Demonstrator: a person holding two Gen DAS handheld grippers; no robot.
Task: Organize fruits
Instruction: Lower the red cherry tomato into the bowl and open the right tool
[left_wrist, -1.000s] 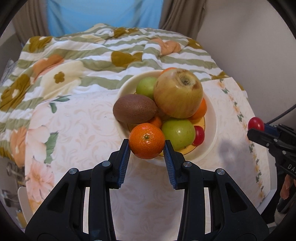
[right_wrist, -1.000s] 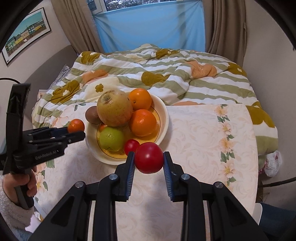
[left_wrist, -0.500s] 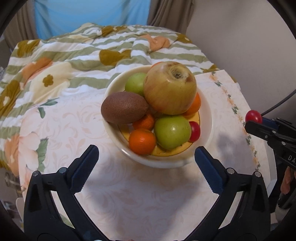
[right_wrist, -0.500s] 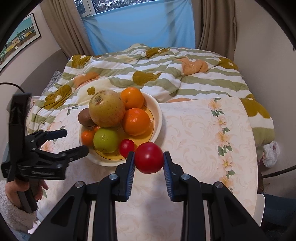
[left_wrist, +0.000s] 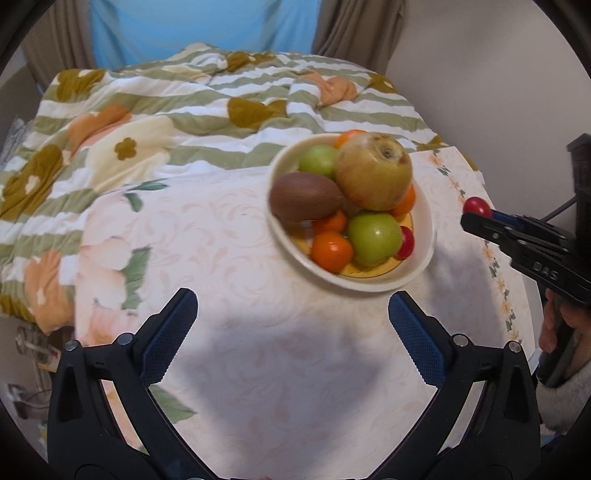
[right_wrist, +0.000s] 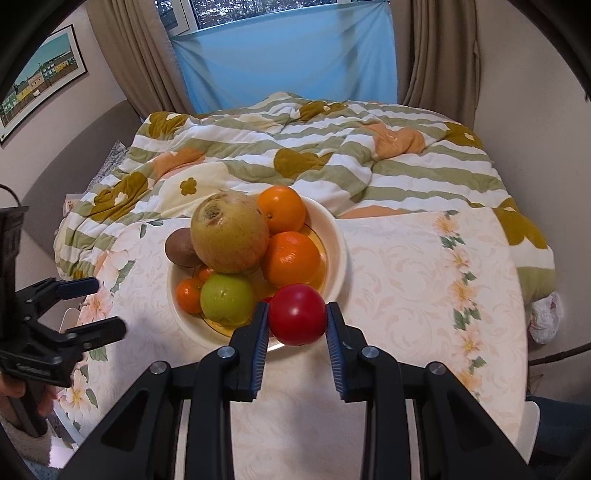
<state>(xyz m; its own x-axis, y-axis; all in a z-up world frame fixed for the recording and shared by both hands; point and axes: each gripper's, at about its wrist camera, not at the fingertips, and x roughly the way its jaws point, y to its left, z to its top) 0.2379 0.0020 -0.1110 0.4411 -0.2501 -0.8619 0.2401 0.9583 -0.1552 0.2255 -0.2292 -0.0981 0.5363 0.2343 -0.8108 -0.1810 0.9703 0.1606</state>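
Observation:
A cream bowl (left_wrist: 424, 236) (right_wrist: 340, 251) holds a big yellowish apple (left_wrist: 373, 171), a kiwi (left_wrist: 304, 197), a green apple (left_wrist: 375, 238), oranges (right_wrist: 295, 258) and a small mandarin (left_wrist: 330, 251) at its near edge. My left gripper (left_wrist: 291, 299) is open and empty, above the tablecloth on the near left side of the bowl. It also shows at the left of the right wrist view, left gripper (right_wrist: 105, 306). My right gripper (right_wrist: 297, 308) is shut on a red tomato (right_wrist: 295, 321) just over the bowl's near rim. The left wrist view shows that tomato (left_wrist: 476, 206) to the right of the bowl.
The bowl stands on a round table under a pale floral cloth (right_wrist: 424, 295). A bed with a striped, flowered quilt (right_wrist: 314, 155) lies right behind the table. Walls close in on the right, and curtains and a blue sheet hang at the back.
My left gripper opened and let go of the mandarin, which now lies in the bowl. It then drew back and to the left. My right gripper with the tomato stayed near the bowl's rim.

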